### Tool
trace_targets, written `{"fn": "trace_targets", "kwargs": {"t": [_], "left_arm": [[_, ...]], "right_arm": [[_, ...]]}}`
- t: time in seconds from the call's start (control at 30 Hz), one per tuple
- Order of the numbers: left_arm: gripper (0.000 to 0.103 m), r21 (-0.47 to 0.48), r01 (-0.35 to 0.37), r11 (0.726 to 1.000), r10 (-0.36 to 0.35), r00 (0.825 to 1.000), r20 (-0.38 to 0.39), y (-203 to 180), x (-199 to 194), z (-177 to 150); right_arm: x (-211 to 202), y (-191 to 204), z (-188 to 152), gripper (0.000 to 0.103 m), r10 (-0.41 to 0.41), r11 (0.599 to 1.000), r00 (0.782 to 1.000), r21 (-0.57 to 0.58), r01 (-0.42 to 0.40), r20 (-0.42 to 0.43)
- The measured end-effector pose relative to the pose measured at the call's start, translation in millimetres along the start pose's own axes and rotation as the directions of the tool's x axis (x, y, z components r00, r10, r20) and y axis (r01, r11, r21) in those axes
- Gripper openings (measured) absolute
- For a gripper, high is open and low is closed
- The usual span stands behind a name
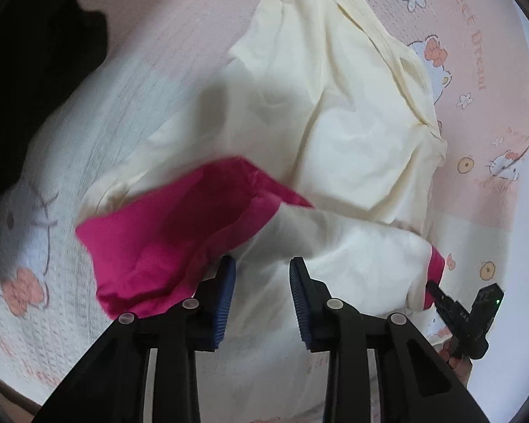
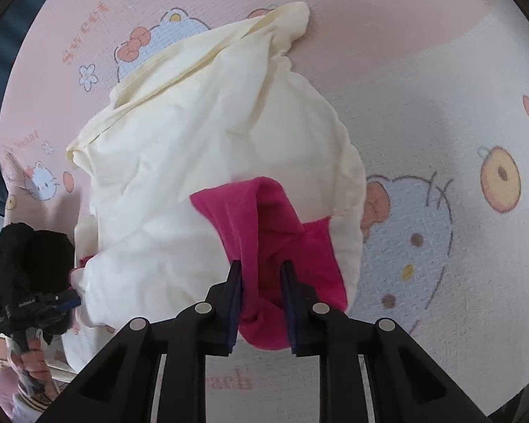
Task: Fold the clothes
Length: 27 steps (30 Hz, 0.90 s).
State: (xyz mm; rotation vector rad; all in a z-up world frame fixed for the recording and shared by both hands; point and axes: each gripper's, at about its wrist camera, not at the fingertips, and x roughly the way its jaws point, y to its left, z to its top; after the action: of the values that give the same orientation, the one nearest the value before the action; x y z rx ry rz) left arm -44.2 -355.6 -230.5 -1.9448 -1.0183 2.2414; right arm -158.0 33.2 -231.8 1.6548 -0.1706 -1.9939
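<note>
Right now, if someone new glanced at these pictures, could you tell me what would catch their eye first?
The cream garment with its bright pink trim lies crumpled mid-frame on a pink cartoon-cat bedsheet. The right gripper pinches a pink fold, while the left gripper straddles cream cloth near the other pink edge.

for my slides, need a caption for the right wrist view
Right gripper shut on the pink hem of a cream garment lying on a cartoon-print sheet.
</note>
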Motion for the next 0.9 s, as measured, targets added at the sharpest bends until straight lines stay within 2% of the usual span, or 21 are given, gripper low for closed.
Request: {"fn": "trace_targets", "kwargs": {"t": [0.13, 0.23, 0.4, 0.53, 0.57, 0.6, 0.63, 0.7, 0.8, 0.9], "left_arm": [[0.029, 0.048, -0.035, 0.998, 0.036, 0.999, -0.013, -12.8, 7.1, 15.0], [0.029, 0.039, -0.028, 0.999, 0.029, 0.999, -0.018, -16.4, 9.9, 22.1], [0.029, 0.063, -0.059, 0.996, 0.059, 0.998, 0.010, -26.0, 1.6, 25.9], [0.032, 0.096, -0.090, 0.991, 0.082, 0.994, 0.078, -37.4, -24.8, 13.3], [0.034, 0.106, -0.094, 0.990, 0.084, 0.992, 0.096, -40.3, -32.2, 8.5], [0.043, 0.108, -0.078, 0.991, 0.067, 0.993, 0.098, -41.3, -37.8, 3.0], [0.055, 0.109, -0.060, 0.992, 0.049, 0.994, 0.099, -42.1, -43.2, -2.5], [0.065, 0.112, -0.024, 0.993, 0.012, 0.995, 0.100, -43.6, -54.1, -13.5], [0.066, 0.074, 0.074, 0.995, -0.080, 0.993, 0.090, -37.6, -61.7, -29.9], [0.066, -0.012, 0.178, 0.984, -0.178, 0.983, 0.041, -27.4, -43.3, -41.2]], "right_arm": [[2.0, -20.4, -15.0, 0.018, 0.023, 0.995, 1.000, 0.095, -0.022, -0.015], [13.1, -22.8, -31.5, 0.017, -0.063, 0.996, 0.996, 0.057, 0.067, -0.069], [4.4, -28.5, -40.4, 0.016, -0.044, 0.991, 0.999, 0.126, 0.047, -0.023], [-10.1, -14.9, -42.3, 0.027, -0.047, 0.993, 0.999, 0.110, 0.047, 0.004], [-15.4, -10.5, -43.9, 0.045, -0.044, 0.993, 0.999, 0.110, 0.042, 0.018], [-22.4, -5.0, -46.4, 0.061, -0.043, 0.993, 0.998, 0.115, 0.039, 0.040], [-28.4, -0.3, -48.6, 0.065, -0.043, 0.992, 0.997, 0.119, 0.036, 0.059], [-37.6, 7.1, -53.3, 0.068, -0.021, 0.990, 0.997, 0.142, 0.010, 0.076], [-48.6, 12.7, -61.8, 0.068, 0.055, 0.976, 0.994, 0.203, -0.074, 0.097], [-49.9, 16.8, -76.3, 0.075, 0.166, 0.927, 0.974, 0.313, -0.207, 0.152]]}}
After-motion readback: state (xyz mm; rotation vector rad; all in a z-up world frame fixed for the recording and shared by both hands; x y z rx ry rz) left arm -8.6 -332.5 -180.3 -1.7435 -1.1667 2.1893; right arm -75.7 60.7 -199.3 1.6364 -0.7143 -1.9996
